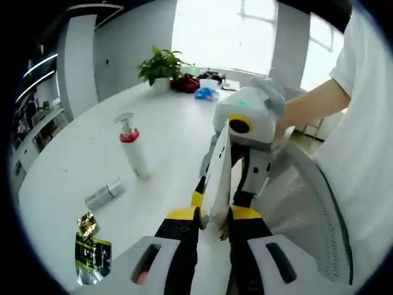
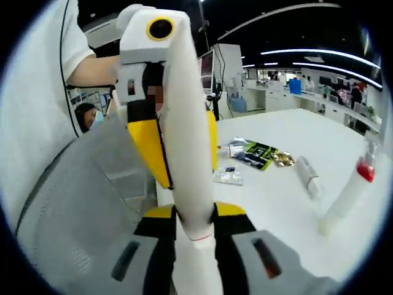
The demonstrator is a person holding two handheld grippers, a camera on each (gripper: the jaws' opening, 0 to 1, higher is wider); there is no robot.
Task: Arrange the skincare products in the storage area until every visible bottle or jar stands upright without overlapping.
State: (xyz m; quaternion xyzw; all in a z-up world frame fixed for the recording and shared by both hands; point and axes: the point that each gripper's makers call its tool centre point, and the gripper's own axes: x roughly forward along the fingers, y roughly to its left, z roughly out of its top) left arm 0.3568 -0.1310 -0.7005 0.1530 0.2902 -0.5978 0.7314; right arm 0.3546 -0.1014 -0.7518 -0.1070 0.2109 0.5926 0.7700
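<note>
A long white tube (image 1: 220,166) runs between both grippers above the table edge. My left gripper (image 1: 215,218) is shut on its near end, and my right gripper (image 1: 222,193) faces it, shut on the same tube. In the right gripper view the tube (image 2: 184,123) rises from my right gripper (image 2: 195,215) to the left gripper (image 2: 184,175). A white bottle with a red collar and clear cap (image 1: 132,147) stands upright on the white table (image 1: 73,160). A small silver tube (image 1: 104,193) lies flat near it.
A grey mesh basket (image 1: 301,196) sits right beside the grippers, under a person's forearm (image 1: 313,101). Foil sachets (image 1: 89,246) lie at the table's near edge. A potted plant (image 1: 161,66) and small items stand at the far end. Sachets (image 2: 258,153) lie mid-table.
</note>
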